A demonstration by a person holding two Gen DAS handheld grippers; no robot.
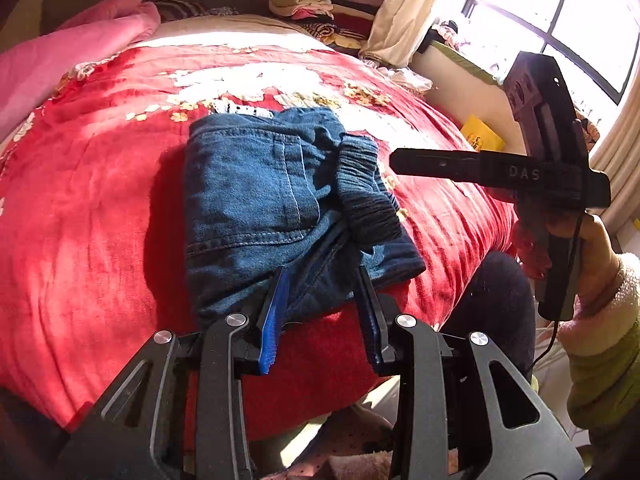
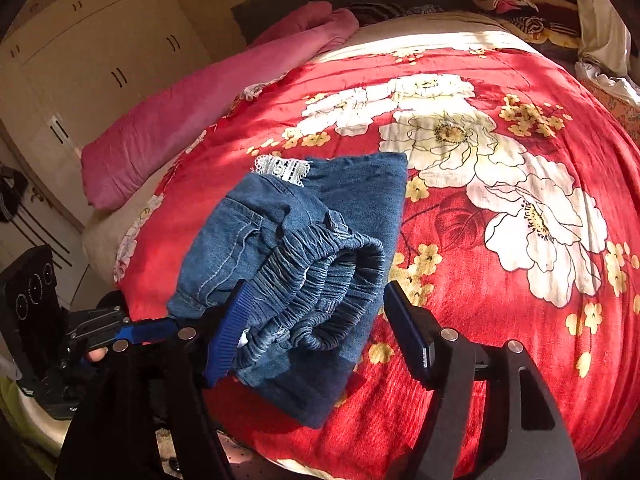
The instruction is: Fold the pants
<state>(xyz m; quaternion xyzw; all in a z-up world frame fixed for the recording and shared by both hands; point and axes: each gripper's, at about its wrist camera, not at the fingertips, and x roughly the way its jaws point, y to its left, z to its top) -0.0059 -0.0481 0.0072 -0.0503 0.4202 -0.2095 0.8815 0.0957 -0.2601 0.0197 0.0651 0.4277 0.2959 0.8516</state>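
Observation:
Blue denim pants lie folded in a compact bundle on the red floral bedspread, elastic waistband on top at the right. My left gripper is open, its blue-padded fingers at the bundle's near edge, not clamped on it. My right gripper is open, its fingers either side of the gathered waistband of the pants. The right gripper also shows in the left wrist view, hovering just right of the bundle.
A pink quilt lies along the bed's left side. Stacked clothes sit beyond the head of the bed. A window and a curtain are at the right. White wardrobes stand at the left.

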